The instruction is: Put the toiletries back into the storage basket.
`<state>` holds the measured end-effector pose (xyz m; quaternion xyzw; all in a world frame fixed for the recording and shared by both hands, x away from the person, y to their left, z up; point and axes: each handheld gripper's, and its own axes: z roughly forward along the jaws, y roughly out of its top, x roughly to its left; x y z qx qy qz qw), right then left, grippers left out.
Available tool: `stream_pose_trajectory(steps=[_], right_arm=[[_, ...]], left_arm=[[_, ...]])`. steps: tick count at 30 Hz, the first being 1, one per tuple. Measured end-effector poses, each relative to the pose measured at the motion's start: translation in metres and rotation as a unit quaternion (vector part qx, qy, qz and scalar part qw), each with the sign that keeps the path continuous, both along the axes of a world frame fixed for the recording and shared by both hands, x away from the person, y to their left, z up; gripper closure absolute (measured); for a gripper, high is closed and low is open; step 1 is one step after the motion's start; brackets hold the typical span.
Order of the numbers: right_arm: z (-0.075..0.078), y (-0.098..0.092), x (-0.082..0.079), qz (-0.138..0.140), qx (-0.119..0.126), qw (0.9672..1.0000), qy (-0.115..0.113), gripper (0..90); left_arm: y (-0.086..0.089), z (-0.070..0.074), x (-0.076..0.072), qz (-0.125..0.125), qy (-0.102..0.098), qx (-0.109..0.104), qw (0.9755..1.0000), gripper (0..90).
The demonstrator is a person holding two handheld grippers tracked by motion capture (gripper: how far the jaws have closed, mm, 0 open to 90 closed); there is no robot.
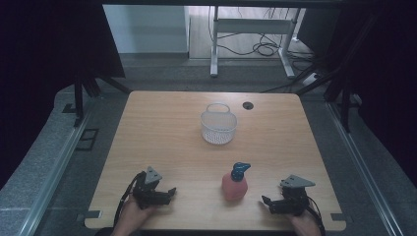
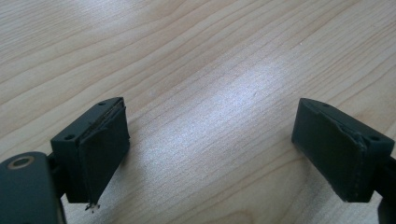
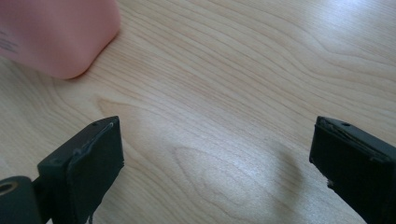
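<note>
The pink bottle (image 1: 234, 185) is flanked by the left gripper (image 1: 169, 192) and right gripper (image 1: 266, 202), both spread apart; its label is cut off in the right gripper view.

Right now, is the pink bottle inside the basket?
No, in the high view the pink bottle stands on the table, well apart from the basket farther back.

A white mesh basket (image 1: 218, 126) with a thin handle stands upright on the far half of a light wood-grain worktop (image 1: 162, 132). Just beside the basket, toward the far edge, sits a round dark cable port (image 1: 248, 105). Beyond the worktop, a white metal table frame (image 1: 255, 29) stands on the grey floor, with black cables (image 1: 263, 48) coiled beneath it.
</note>
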<state>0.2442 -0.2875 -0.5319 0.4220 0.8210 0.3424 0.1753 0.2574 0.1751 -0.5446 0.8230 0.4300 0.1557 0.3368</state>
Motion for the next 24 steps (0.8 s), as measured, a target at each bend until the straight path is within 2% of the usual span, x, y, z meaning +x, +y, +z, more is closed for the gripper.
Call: stream_pose_trajectory(steps=[24], right_arm=[[0.016,0.009,-0.006,0.03,0.013,0.999,-0.031,3.1]], left_arm=[[0.0,0.0,0.0,0.001,0.0,0.0,1.0,10.7]])
